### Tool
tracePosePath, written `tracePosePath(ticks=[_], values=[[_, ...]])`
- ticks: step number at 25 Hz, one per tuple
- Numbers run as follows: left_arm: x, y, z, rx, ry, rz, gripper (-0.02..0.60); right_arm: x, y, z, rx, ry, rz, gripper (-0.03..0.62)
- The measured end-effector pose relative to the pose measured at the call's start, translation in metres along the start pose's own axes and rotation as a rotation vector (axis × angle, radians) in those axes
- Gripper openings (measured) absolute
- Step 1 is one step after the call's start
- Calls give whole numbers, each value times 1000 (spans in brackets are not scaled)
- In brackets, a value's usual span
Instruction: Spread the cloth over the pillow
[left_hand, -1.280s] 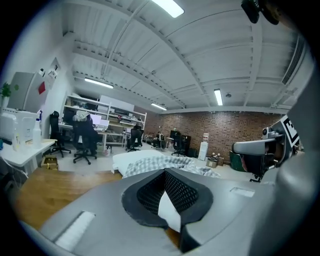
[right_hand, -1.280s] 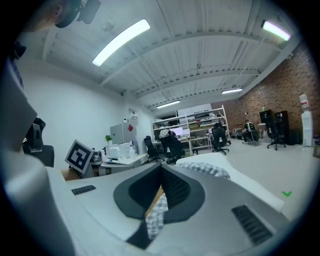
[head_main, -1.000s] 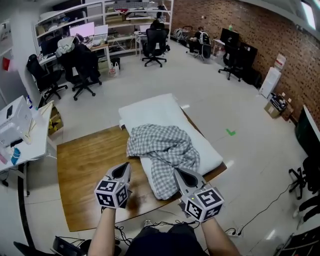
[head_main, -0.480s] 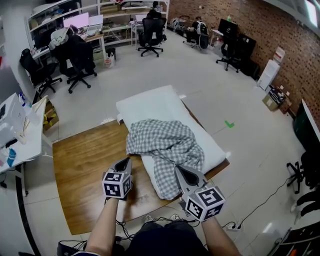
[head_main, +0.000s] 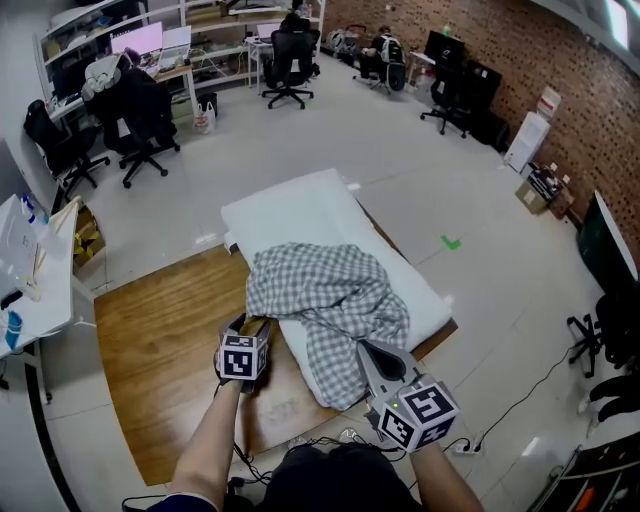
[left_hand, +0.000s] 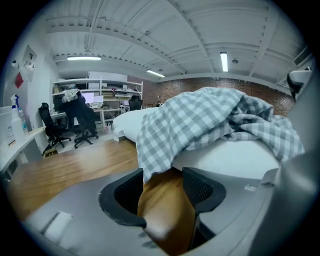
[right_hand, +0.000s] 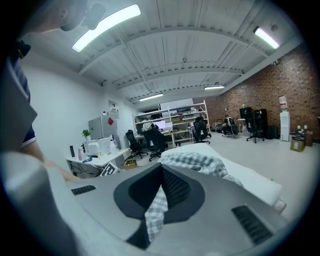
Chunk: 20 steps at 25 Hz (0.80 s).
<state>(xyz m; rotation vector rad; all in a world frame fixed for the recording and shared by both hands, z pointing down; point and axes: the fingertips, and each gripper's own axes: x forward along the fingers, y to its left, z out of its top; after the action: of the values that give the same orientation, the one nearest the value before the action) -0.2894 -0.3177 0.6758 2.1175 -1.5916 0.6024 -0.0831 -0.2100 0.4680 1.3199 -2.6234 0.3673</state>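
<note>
A grey-and-white checked cloth (head_main: 330, 300) lies crumpled over the near half of a long white pillow (head_main: 300, 210) on a wooden table (head_main: 150, 340). My left gripper (head_main: 252, 322) sits at the cloth's near-left edge. Its jaws are opening, and in the left gripper view (left_hand: 162, 182) only bare wood shows between them. A corner of the cloth (left_hand: 215, 115) hangs just past the tips, above the pillow (left_hand: 225, 157). My right gripper (head_main: 368, 348) is at the cloth's near hem. In the right gripper view (right_hand: 160, 185) it is shut on a strip of the cloth (right_hand: 156, 210).
The table's near edge is just in front of me, with cables (head_main: 460, 462) on the floor beyond it. A white desk (head_main: 30, 290) with bottles stands to the left. Office chairs (head_main: 135, 125) and desks fill the back, and a brick wall (head_main: 560, 90) runs along the right.
My left gripper has moved forward to the cloth's left edge and its jaws have gone from shut to open. The right gripper keeps its hold on the hem.
</note>
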Motion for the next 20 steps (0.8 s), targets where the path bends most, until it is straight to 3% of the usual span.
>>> tracePosePath(ticks=[9, 10, 11, 16, 20], values=[[30, 10, 16, 17, -24, -18, 229, -8, -12, 0, -30, 28, -43, 14], [28, 12, 19, 16, -31, -11, 68, -10, -13, 0, -31, 29, -48, 14], [24, 13, 22, 15, -40, -6, 11, -12, -14, 0, -30, 28, -52, 14], [-9, 22, 44, 8, -126, 17, 11, -18, -14, 6, -38, 7, -38, 14], [-54, 31, 104, -3, -265, 37, 9, -22, -17, 8, -22, -10, -16, 14]])
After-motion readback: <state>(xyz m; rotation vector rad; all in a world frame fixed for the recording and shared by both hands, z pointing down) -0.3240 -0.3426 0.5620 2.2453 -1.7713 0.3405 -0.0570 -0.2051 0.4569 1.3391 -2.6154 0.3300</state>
